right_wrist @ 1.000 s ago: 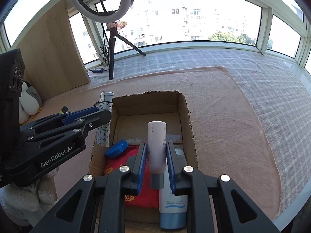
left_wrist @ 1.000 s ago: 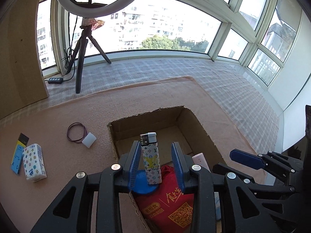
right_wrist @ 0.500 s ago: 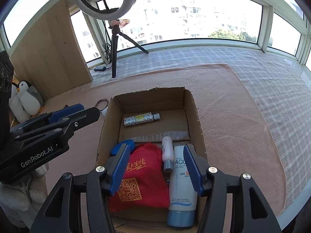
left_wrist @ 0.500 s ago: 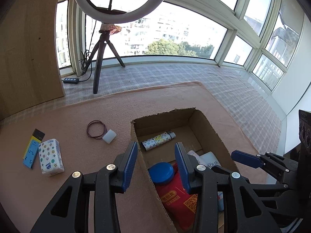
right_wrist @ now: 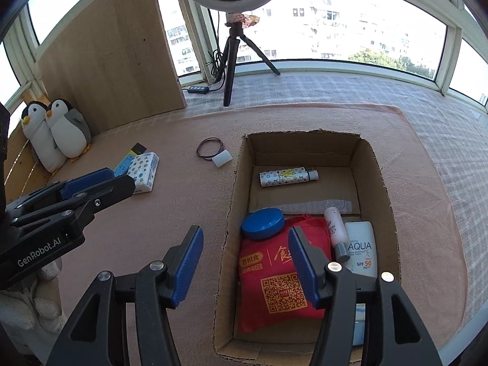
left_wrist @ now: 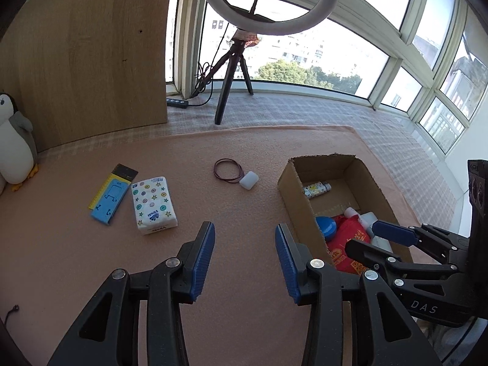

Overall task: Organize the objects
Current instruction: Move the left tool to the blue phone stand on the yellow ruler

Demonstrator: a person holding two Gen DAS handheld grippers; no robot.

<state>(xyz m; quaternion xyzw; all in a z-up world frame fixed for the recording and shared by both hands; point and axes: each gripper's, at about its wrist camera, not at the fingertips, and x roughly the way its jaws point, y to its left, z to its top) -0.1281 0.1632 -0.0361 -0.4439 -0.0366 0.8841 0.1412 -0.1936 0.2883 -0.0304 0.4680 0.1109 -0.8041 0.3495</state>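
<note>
A cardboard box (right_wrist: 382, 180) (left_wrist: 289, 183) sits on the pink mat. Inside lie a patterned lighter (right_wrist: 288, 176) (left_wrist: 315, 189), a blue round lid (right_wrist: 262, 223), a red pouch (right_wrist: 274, 274), a small pink bottle (right_wrist: 335, 231) and an AQUA sunscreen tube (right_wrist: 361, 250). On the mat to the left lie a tissue pack (left_wrist: 154, 204) (right_wrist: 143, 170), a blue and yellow card (left_wrist: 111, 196), a hair tie (left_wrist: 227, 170) (right_wrist: 209, 148) and a white case (left_wrist: 248, 180) (right_wrist: 221, 158). My left gripper (left_wrist: 244, 247) is open and empty over the mat. My right gripper (right_wrist: 244, 262) is open and empty over the box's left wall.
A ring light on a tripod (left_wrist: 231, 76) (right_wrist: 231, 61) stands by the window with a power strip (left_wrist: 177, 102). A wooden panel (left_wrist: 91, 61) stands at the back left. Plush penguins (right_wrist: 58, 131) (left_wrist: 13, 140) sit beside it.
Both grippers let go of the lighter and the pink bottle, which now lie in the box. Both opened and drew back; the left swung left over the mat.
</note>
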